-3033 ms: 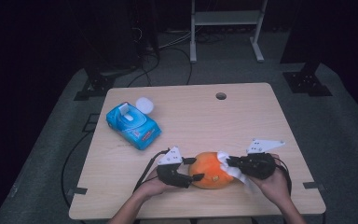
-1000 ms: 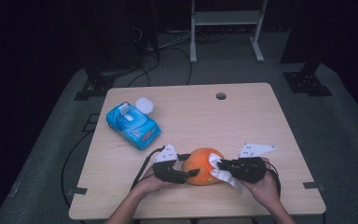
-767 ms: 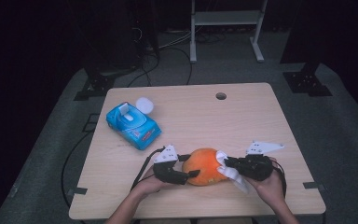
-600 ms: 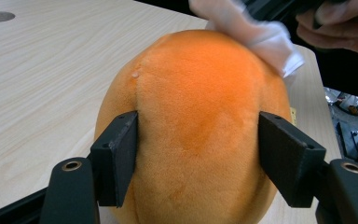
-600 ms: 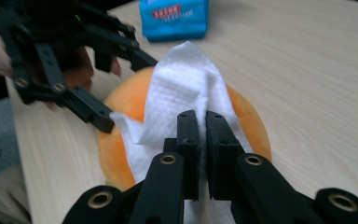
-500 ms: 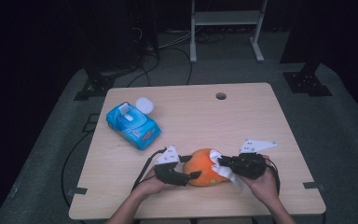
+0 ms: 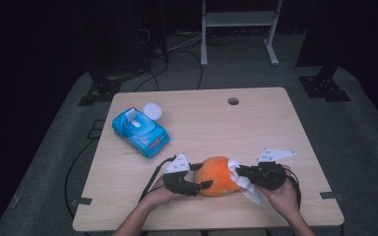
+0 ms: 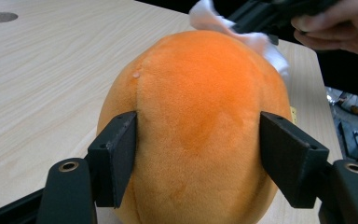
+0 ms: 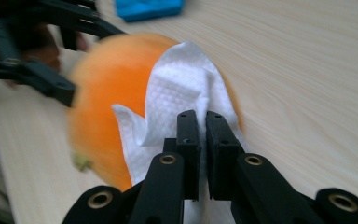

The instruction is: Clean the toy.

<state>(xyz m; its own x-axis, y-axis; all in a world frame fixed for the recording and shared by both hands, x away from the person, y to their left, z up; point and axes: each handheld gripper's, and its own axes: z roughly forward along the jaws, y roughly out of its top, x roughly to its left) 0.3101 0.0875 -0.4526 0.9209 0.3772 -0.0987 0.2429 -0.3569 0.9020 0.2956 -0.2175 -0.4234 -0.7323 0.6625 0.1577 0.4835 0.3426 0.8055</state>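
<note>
At the near edge of the pale wooden desk (image 7: 275,128), a little right of its middle, lies an orange plush fruit (image 7: 217,176), held between two hands. The left tool (image 7: 197,183) pinches the plush from the left; in the left gripper view its two black pads press into the plush's sides (image 8: 196,126), denting the fabric. The right tool (image 7: 240,172) comes in from the right with its jaws pressed together on a white wipe (image 7: 243,183), which drapes against the right side of the plush. The right gripper view shows the wipe's embossed texture (image 9: 182,98) pinched between the closed jaws and laid over the orange surface, with the left tool's black jaws behind it at upper left (image 9: 51,84); the plush is blurred there.

Farther back, toward the desk's left edge, a blue pack of wet wipes (image 7: 140,130) lies at an angle with its white lid (image 7: 152,110) flipped open. Near the far edge, right of centre, is a round cable hole (image 7: 233,101).

Beyond the desk the room is dark: grey carpet, black stand feet (image 7: 325,88) and cables on the floor, and the legs of a white frame (image 7: 238,29) at the back.
</note>
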